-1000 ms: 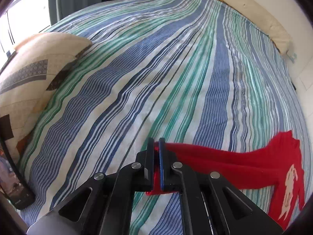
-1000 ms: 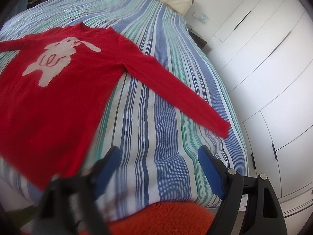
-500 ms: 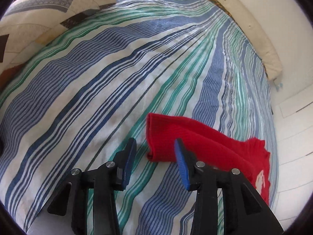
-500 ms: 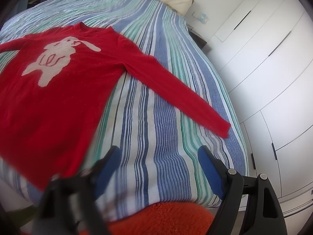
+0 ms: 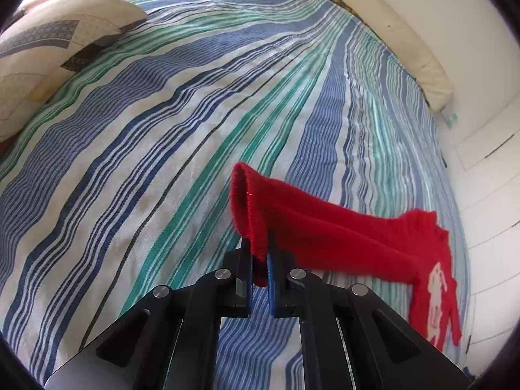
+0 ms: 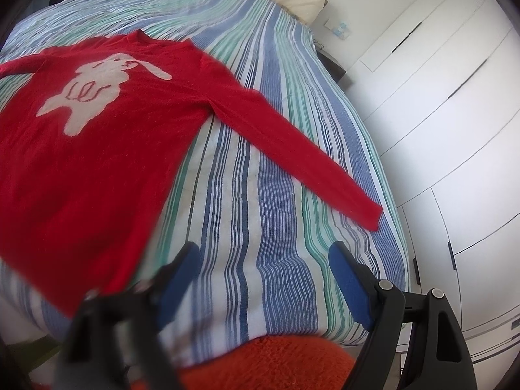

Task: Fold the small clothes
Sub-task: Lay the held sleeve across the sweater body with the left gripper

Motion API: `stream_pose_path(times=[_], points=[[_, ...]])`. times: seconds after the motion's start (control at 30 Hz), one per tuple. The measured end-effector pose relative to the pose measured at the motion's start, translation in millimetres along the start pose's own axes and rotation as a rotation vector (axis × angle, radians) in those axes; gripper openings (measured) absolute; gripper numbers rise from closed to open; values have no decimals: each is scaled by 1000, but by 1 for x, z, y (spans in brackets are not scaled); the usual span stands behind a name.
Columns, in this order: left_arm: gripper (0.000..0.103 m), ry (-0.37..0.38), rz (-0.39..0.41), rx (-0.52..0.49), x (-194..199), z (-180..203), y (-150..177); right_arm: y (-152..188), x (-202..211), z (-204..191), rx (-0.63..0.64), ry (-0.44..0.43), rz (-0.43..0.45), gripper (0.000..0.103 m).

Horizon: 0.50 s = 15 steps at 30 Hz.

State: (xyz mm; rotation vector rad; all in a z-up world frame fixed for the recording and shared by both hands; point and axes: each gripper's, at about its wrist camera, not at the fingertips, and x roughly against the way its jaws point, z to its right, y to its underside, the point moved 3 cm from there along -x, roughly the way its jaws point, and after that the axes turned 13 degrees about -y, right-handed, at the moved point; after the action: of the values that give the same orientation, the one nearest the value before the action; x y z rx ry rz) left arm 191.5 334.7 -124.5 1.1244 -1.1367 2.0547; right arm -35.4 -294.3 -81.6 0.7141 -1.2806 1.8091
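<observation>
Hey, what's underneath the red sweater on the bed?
The red sweater lies spread on the striped bedspread, whose stripes run out from beneath it. The left gripper has its jaws shut on one sleeve cuff. Anything else under the body is covered.

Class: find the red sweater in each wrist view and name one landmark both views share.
Left wrist: red sweater lower right, its cuff pinched in the left tool.
Right wrist: red sweater spread flat, left half.
Shared landmark: the sweater's white rabbit.

The sweater's (image 6: 97, 162) left side ran off the frame edge. The right gripper's (image 6: 263, 279) left finger (image 6: 182, 269) was blurred. The sleeve's (image 5: 292, 224) cuff edge was hidden between the left gripper's (image 5: 259, 279) jaws.
</observation>
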Motion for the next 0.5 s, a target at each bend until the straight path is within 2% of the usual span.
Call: stream_pose_path(times=[0.07, 0.13, 0.2, 0.27, 0.37, 0.5], points=[[5, 17, -45, 44, 10, -9, -3, 0, 0, 0, 1, -3, -1, 81], [5, 0, -131, 65, 11, -16, 0, 0, -1, 1, -1, -7, -1, 81], [5, -58, -227, 51, 4, -19, 10, -1, -1, 2, -4, -8, 1, 81], [5, -143, -280, 25, -9, -21, 20, -1, 0, 2, -7, -5, 4, 81], [5, -213, -262, 0, -22, -17, 24, -1, 0, 2, -8, -4, 3, 81], [5, -288, -235, 20, -21, -12, 24, 0, 1, 1, -4, -7, 4, 81]])
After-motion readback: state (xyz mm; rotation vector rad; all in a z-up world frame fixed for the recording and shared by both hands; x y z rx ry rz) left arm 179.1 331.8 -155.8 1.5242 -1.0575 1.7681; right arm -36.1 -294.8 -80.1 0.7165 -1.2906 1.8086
